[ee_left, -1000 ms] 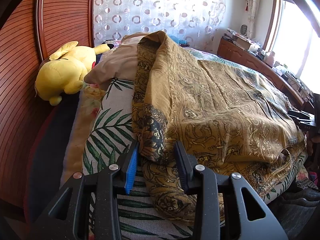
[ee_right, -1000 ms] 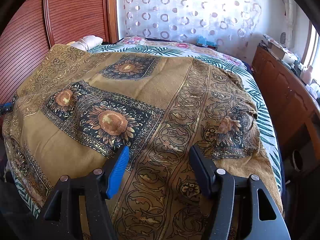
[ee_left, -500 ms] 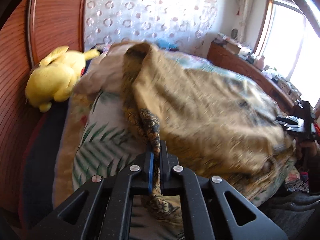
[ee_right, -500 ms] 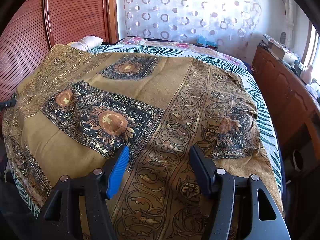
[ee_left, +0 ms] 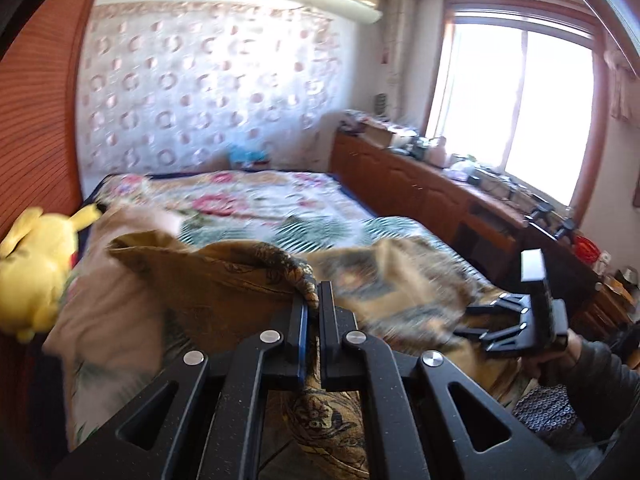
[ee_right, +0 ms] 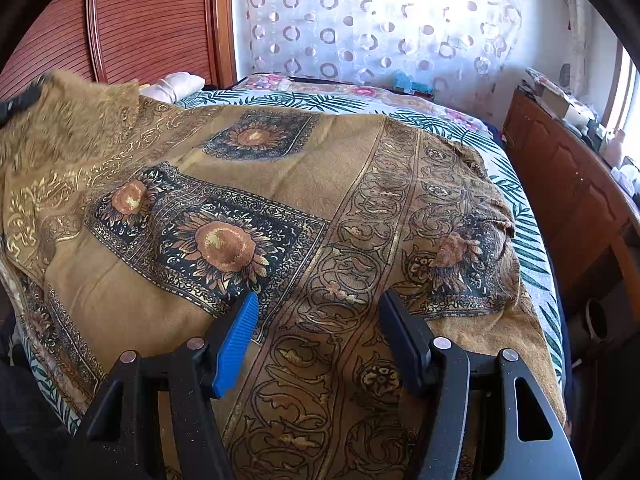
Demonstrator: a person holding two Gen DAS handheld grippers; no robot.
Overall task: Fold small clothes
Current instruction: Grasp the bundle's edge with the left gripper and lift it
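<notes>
Golden-brown patterned cloth (ee_right: 304, 184) lies spread over the bed (ee_right: 532, 240), and my left tongs (ee_left: 313, 307) are pressed together on one bunched edge of it, holding that edge lifted above the bedding. My right tongs (ee_right: 316, 320) are spread wide just above the cloth, pinching nothing. Beside the raised edge sits a yellow plush toy (ee_left: 34, 268).

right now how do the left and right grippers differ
The left gripper has its jaws shut on a corner of the brown patterned cloth, raised off the bed; the right gripper has its jaws wide apart, gripping nothing. The left one sits at the cloth's edge near the yellow plush toy; the right one sits over the cloth's scrollwork border. Both are black with one blue pad.
</notes>
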